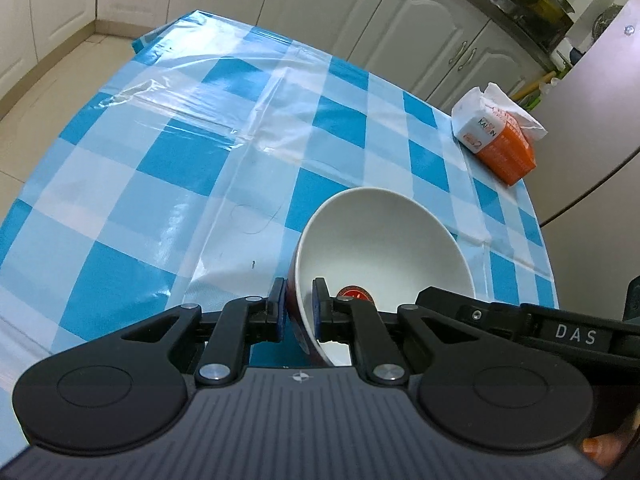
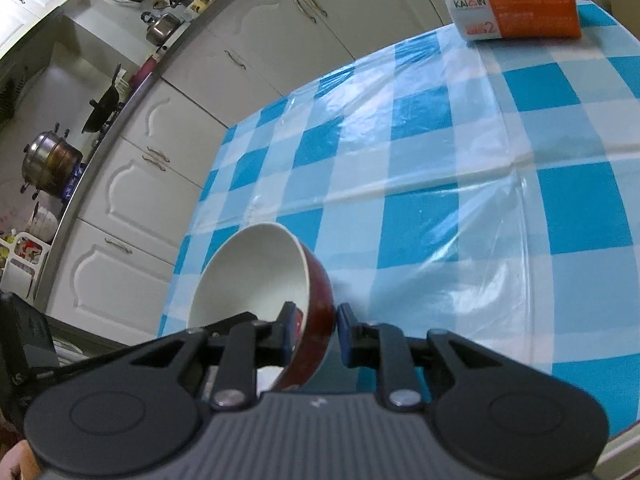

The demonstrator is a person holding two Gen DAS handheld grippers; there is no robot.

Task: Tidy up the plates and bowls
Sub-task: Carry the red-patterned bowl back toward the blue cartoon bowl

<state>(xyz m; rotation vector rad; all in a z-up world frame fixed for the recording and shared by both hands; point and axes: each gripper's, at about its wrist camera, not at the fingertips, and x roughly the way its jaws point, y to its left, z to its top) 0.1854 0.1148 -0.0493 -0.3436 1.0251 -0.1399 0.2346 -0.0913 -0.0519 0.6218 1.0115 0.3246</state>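
A table under a glossy blue-and-white checked plastic cloth fills the ground ahead of both tools, with cream kitchen cabinets beyond it and a worktop crowded with steel pots off to the left of the right tool. I count two bowls, one per tool, both white inside and dark red outside, and one orange-and-white tissue pack lying far ahead and to the right of the left tool, close to the table's far edge. The left gripper is pinched tight on the rim of its bowl, one pad inside and one outside, the bowl tipped so its mouth faces the camera. The right gripper clamps the wall of the second bowl the same way, tilted, with its mouth turned to the left. Both bowls hang above the cloth. Ahead of each tool the cloth lies bare and wrinkled, wide open clear to the table's edge. A strip of tiled floor runs between table and cabinets.
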